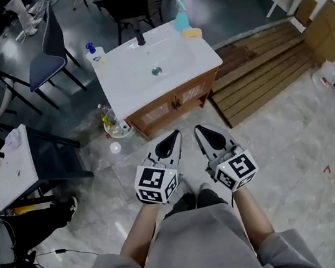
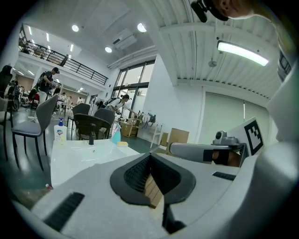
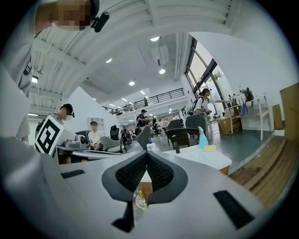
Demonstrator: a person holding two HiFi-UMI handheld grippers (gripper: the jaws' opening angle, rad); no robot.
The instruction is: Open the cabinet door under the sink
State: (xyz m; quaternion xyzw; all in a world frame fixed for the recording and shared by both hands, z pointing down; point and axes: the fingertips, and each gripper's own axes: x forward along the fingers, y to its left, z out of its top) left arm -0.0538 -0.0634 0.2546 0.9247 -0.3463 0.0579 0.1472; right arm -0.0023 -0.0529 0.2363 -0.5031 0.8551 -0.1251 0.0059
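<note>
The sink cabinet (image 1: 174, 104) is a wooden unit with two closed doors under a white basin top (image 1: 157, 65). It stands a short way ahead of me on the floor. My left gripper (image 1: 174, 135) and right gripper (image 1: 199, 129) are held side by side at waist height. Both point at the cabinet front and stop short of it, touching nothing. Each has its black pads pressed together with nothing between them. The left gripper view shows its shut tips (image 2: 149, 158) with the white basin top (image 2: 79, 154) beyond. The right gripper view shows its shut tips (image 3: 146, 156) before the same top (image 3: 205, 156).
A black faucet (image 1: 140, 38), blue spray bottle (image 1: 181, 14), yellow sponge (image 1: 192, 33) and soap bottle (image 1: 91, 49) stand on the basin top. Bottles (image 1: 114, 123) sit on the floor left of the cabinet. A wooden pallet (image 1: 265, 70) lies to the right, a white table (image 1: 11, 164) to the left.
</note>
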